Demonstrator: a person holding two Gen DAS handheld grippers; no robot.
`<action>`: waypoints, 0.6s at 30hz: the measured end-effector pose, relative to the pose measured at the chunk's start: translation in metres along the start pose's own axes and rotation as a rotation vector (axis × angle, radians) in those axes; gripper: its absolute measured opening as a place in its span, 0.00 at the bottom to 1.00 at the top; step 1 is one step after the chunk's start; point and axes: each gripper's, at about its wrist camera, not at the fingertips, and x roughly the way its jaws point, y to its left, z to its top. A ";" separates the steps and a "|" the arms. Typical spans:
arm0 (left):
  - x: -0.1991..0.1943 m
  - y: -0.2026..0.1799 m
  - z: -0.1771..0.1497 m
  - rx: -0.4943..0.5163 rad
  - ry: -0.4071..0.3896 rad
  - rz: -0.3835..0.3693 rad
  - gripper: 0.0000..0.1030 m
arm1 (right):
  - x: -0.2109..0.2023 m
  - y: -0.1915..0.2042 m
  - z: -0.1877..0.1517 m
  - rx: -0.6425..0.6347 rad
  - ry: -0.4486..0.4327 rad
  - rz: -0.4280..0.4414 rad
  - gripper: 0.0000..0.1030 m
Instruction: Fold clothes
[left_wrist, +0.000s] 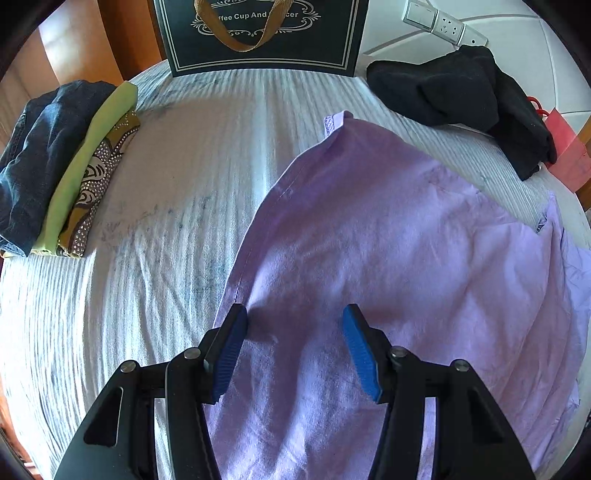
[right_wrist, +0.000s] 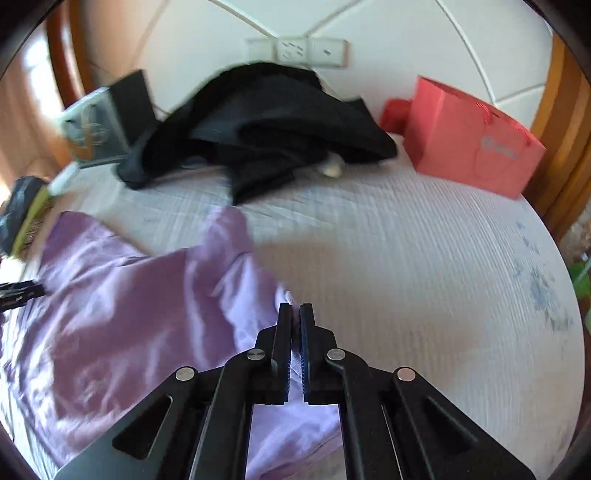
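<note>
A lilac garment (left_wrist: 388, 240) lies spread on the white ribbed bed sheet (left_wrist: 155, 177). In the left wrist view my left gripper (left_wrist: 295, 310) hovers over the garment's near left edge. Its blue pads (left_wrist: 231, 354) stand apart and the cloth under them is not pinched. In the right wrist view the lilac garment (right_wrist: 122, 302) lies bunched to the left, and my right gripper (right_wrist: 295, 306) is shut on its right edge, a sliver of cloth showing between the pads. The left gripper's tip (right_wrist: 18, 293) peeks in at the left border.
A stack of folded clothes (left_wrist: 55, 166), denim, green and patterned, sits at the far left. A black garment (right_wrist: 258, 129) is heaped at the back, beside a red paper bag (right_wrist: 469, 136). A dark gift bag (left_wrist: 258, 37) stands against the headboard.
</note>
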 end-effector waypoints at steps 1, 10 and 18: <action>-0.001 0.001 -0.001 -0.003 -0.001 0.001 0.53 | -0.016 0.011 -0.007 -0.040 -0.011 0.079 0.04; -0.016 0.009 0.002 -0.014 -0.035 0.000 0.53 | -0.029 0.002 -0.059 0.094 0.145 0.248 0.18; -0.014 -0.003 0.040 0.020 -0.073 -0.001 0.53 | 0.010 -0.027 -0.021 0.282 0.120 0.234 0.19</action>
